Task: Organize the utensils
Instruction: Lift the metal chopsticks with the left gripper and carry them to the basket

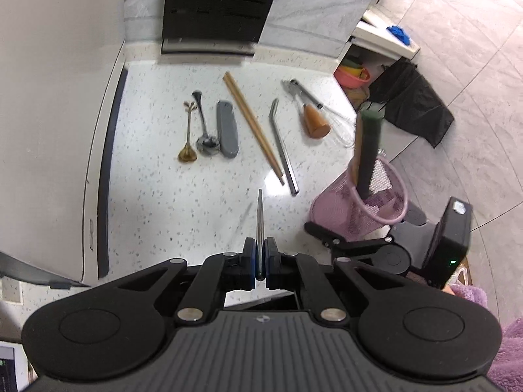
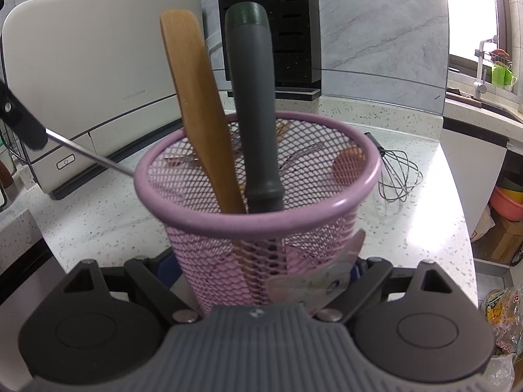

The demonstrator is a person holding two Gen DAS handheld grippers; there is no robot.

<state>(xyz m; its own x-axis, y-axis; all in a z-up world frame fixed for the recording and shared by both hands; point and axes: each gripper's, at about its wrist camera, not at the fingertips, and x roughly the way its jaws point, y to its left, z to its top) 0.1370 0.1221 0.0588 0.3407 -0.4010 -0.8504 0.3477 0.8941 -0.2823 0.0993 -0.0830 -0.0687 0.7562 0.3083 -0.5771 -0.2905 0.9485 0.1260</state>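
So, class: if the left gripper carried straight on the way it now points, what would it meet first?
Probably the bare speckled countertop. The left gripper points down at it, and the thin metal utensil it holds would touch first, short of the wooden chopsticks; depth is uncertain.

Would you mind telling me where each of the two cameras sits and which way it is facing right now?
Left wrist view: rides the left gripper, looking steeply down at the counter with its spoons, chopsticks and whisk; its own fingers pinch a thin metal rod.
Right wrist view: rides the right gripper, looking forward across the counter; its fingers clasp the pink mesh basket, which holds a wooden spatula and a dark green handle.
Shared: basket, whisk, black knife block, the rod, and each other's gripper.
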